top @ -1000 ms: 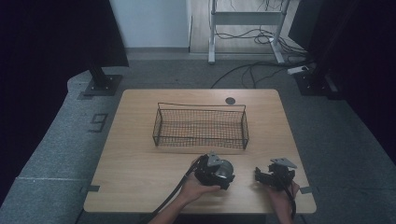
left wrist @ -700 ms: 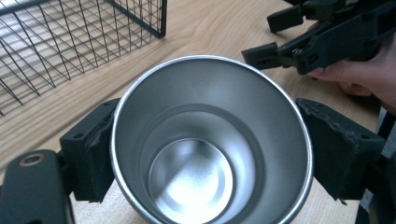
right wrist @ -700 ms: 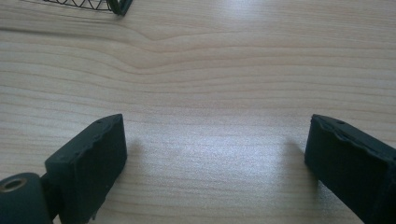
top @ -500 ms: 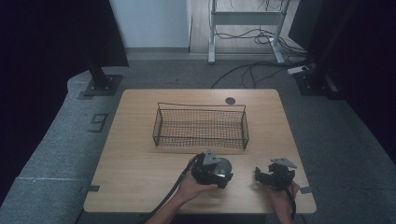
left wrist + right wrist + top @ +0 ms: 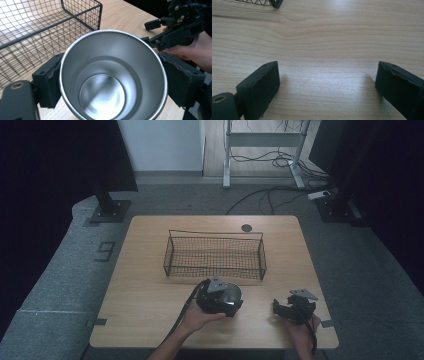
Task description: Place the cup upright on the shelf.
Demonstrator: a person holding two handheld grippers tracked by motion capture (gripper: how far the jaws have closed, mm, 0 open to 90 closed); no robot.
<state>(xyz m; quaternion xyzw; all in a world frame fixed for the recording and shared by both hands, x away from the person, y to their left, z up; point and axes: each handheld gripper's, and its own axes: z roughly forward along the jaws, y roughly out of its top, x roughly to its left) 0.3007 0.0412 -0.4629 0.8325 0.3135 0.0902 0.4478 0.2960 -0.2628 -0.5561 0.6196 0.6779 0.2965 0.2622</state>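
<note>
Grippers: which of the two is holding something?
The left gripper, the one near the wire basket. Its jaws press on both sides of a shiny metal cup. The right gripper has its jaws wide apart with just bare table between them.

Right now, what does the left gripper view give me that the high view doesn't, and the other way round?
Left gripper view alone: the inside of the steel cup, bare and shiny down to its base, with the left tool pads pressed on its outer wall either side.

High view alone: the whole wooden table, the full outline of the wire basket beyond the cup, nothing visible inside it, and the floor cables behind.

Both: the cup in the left tool, the basket's near wall, and the right tool in a hand close by.
</note>
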